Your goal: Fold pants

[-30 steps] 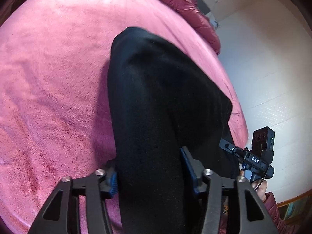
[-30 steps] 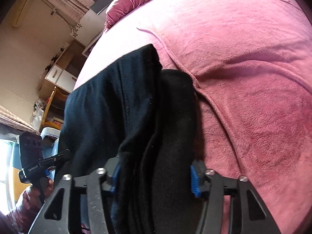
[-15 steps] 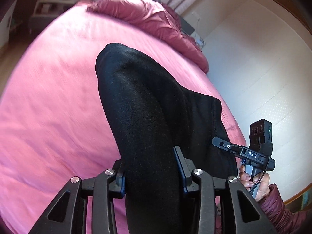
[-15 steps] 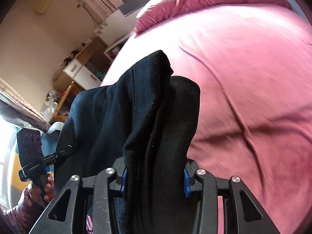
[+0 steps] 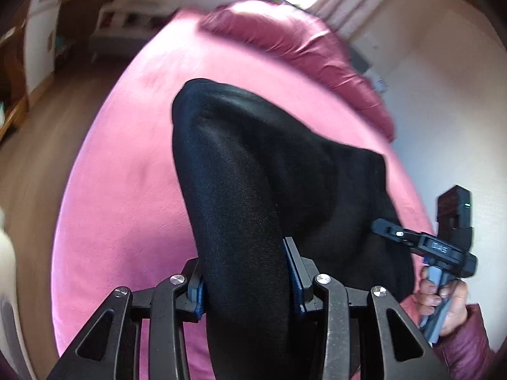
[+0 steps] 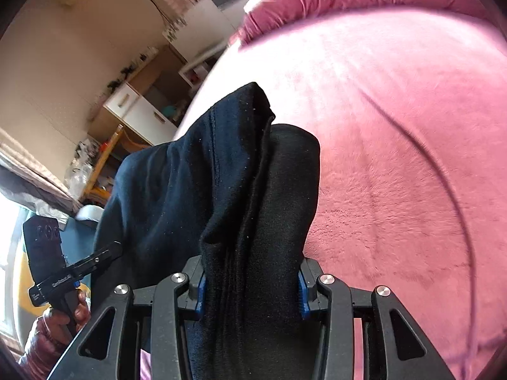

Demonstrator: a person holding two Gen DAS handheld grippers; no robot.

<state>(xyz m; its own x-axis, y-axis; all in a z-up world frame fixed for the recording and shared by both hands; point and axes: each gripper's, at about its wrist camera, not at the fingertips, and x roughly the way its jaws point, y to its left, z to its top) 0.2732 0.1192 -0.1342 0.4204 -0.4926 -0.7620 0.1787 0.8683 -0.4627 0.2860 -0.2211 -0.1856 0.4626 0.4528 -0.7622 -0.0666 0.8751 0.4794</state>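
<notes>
Your left gripper point(image 5: 245, 272) is clamped on a thick bunch of the black pants point(image 5: 253, 171); the blue pads point(image 5: 293, 280) press into the cloth on both sides, and the fabric fills the whole gap between them. Your right gripper point(image 6: 252, 288) is likewise clenched on the pants point(image 6: 221, 171), here on a stack of several layers whose edges run as parallel lines down into the jaws.

Both cameras show the pants rising away from the fingers as a draped hump over the pink bedspread point(image 5: 126, 190). Whether the far end of the cloth touches the bed or hangs clear cannot be told from either view. In the left view the fabric spreads to the right toward the other tool. In the right view it spreads to the left, with a sewn seam running down the navy-looking panel.

A long crease curves across the bedspread point(image 6: 412, 174) on the right side of the right view. A rumpled rose-coloured quilt point(image 5: 294, 47) lies at the far end of the bed.

Your right hand point(image 5: 443, 300), in a maroon quilted sleeve point(image 5: 465, 345), grips the handle of its tool at the lower right of the left view. Your left hand point(image 6: 74, 308) shows at the lower left of the right view. Background is motion-blurred in the left view.
</notes>
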